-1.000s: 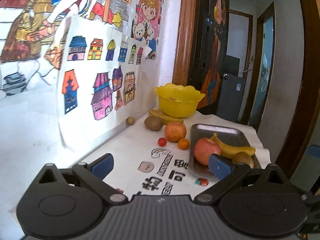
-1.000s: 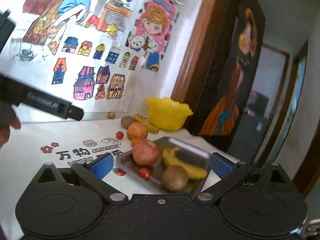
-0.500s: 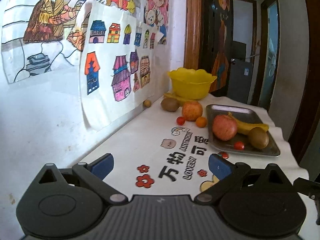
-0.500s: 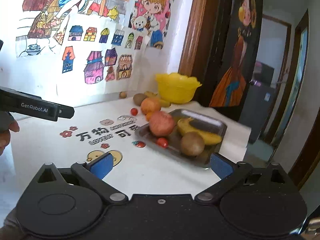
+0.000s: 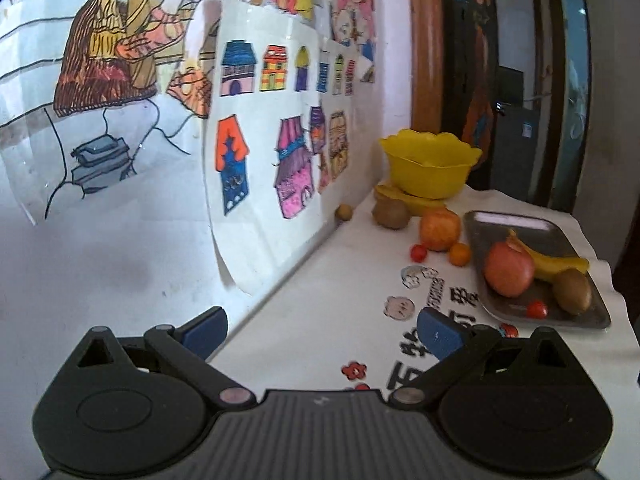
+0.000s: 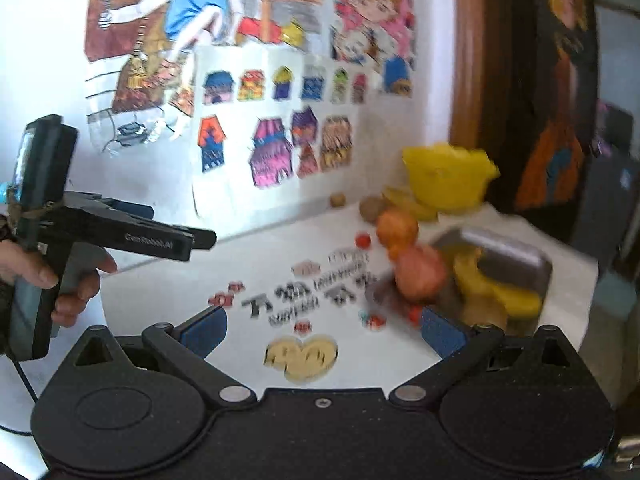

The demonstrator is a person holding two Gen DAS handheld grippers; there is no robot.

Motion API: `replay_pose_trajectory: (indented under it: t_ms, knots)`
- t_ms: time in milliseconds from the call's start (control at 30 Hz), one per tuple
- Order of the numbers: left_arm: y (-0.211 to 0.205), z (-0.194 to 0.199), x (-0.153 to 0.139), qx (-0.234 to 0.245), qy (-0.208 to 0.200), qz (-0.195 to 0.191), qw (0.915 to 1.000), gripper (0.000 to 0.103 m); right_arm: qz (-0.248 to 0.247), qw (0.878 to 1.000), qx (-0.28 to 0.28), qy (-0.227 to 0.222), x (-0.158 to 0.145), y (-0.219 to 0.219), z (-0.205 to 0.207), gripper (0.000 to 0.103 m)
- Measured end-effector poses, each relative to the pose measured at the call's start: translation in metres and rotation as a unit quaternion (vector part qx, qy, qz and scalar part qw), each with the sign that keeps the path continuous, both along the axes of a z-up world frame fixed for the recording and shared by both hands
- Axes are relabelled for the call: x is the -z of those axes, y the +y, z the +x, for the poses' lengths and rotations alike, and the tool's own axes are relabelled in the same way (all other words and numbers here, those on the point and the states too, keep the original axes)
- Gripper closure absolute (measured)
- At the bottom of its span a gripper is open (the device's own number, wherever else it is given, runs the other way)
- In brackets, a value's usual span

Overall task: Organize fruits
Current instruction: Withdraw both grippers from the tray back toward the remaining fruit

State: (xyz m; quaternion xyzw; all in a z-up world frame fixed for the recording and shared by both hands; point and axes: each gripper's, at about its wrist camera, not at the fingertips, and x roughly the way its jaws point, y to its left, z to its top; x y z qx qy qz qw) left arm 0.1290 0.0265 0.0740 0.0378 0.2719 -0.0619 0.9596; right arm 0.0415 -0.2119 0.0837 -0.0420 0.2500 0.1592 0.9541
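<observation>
A hand [image 6: 60, 284] at the far left of the right wrist view is holding the left gripper [image 5: 320, 330], whose jaws are standing spread apart with nothing between them, hovering over the white tabletop [image 5: 320, 300] beside the wall drawings [image 5: 276, 128]. Along the wall, a small brown fruit [image 5: 344, 212] is lying apart from the rest. Next, a kiwi [image 5: 390, 213] is sitting just in front of a banana [image 5: 416, 202] that is lying under the yellow bowl [image 5: 430, 168]. A loose apple [image 5: 439, 229] is resting near them, with a cherry tomato [image 5: 418, 252] and a small orange [image 5: 459, 254] just beside it. Farther right, the metal tray [image 5: 516, 224] is carrying an apple [image 5: 509, 269], a second banana [image 5: 556, 264], a second kiwi [image 5: 573, 291] and a second cherry tomato [image 5: 536, 309]. The right gripper [image 6: 322, 330] is hanging above the printed tabletop with its jaws released and empty; its view is blurred, and the tray is showing just past its right finger.
</observation>
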Motion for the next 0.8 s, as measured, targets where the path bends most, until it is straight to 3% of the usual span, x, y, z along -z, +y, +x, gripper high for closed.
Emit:
replay_pose_trajectory:
  t_ms: [200,467,600,800]
  knots:
    - [-0.001,0.023,-0.004,-0.008,-0.004,-0.001,1.0,0.0,-0.025,0.998,-0.029,-0.046,-0.027,-0.007,0.037,0.001]
    - [-0.019,0.067,-0.003,0.005,-0.011,0.011,0.9999,0.0,0.041,0.999,-0.016,-0.026,-0.048,-0.035,0.115,0.001]
    - [-0.029,0.098,0.007,0.011,-0.006,0.011,0.9999,0.0,0.034,0.999,-0.024,-0.018,-0.039,-0.04,0.154,0.001]
    - [-0.046,0.145,0.034,0.04,0.008,0.003,0.9992,0.0,-0.018,0.997,-0.061,0.034,0.003,-0.052,0.218,0.001]
